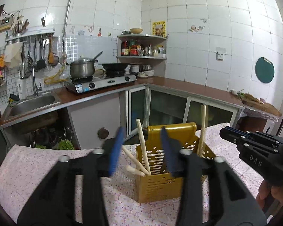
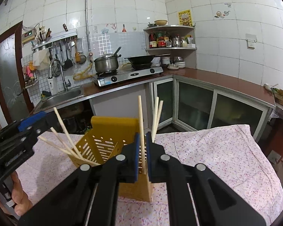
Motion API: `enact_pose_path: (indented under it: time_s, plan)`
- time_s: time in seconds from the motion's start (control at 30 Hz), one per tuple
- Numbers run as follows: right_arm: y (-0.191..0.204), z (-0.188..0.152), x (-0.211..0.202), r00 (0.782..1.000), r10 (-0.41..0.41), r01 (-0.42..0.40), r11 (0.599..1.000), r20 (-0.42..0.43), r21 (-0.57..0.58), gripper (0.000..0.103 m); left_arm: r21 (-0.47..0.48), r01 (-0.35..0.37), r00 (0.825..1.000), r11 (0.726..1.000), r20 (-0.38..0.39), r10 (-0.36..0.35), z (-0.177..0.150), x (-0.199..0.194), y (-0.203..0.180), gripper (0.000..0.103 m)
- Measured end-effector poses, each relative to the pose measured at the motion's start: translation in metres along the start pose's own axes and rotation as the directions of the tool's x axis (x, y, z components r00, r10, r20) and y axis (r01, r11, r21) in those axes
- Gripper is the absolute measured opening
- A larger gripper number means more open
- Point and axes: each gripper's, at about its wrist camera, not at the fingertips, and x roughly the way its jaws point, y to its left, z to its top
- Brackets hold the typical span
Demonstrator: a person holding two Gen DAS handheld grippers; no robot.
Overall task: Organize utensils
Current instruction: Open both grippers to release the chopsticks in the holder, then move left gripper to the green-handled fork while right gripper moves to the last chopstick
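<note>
A yellow slotted utensil holder point(image 1: 160, 180) stands on a table with a floral cloth point(image 1: 47, 169); it also shows in the right wrist view point(image 2: 103, 146). Several wooden chopsticks point(image 1: 143, 146) lean in it. My left gripper point(image 1: 141, 146) is open and empty, its jaws standing to either side of the holder's left part. My right gripper point(image 2: 142, 150) is shut on one upright chopstick point(image 2: 141, 124) above the holder's right side. The right gripper also shows at the right of the left wrist view point(image 1: 235, 137), and the left gripper at the left of the right wrist view point(image 2: 28, 124).
Behind the table runs an L-shaped brown counter point(image 1: 188, 86) with a sink point(image 1: 32, 103), a gas stove point(image 1: 101, 82) carrying a pot and a wok, and a corner shelf point(image 1: 141, 47) of bottles. A chopping block point(image 1: 260, 103) sits at the right.
</note>
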Motion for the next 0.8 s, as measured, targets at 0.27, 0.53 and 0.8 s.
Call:
enact_pose_path:
  time_s: [0.27, 0.53, 0.8]
  plan:
    - [-0.011, -0.014, -0.059, 0.996, -0.087, 0.087, 0.996, 0.007, 0.015, 0.058, 0.037, -0.024, 0.999, 0.999, 0.045, 0.023, 0.001, -0.074, 0.0, 0.089]
    - [-0.002, -0.063, -0.104, 0.99, -0.136, 0.136, 0.991, -0.024, -0.004, 0.069, 0.008, -0.058, 0.998, 0.998, -0.008, 0.058, -0.036, -0.135, 0.022, 0.098]
    - [0.015, -0.122, -0.124, 0.988, -0.102, 0.102, 0.995, -0.116, -0.006, 0.076, -0.008, -0.076, 0.992, 0.997, -0.106, 0.075, -0.09, -0.161, 0.047, 0.098]
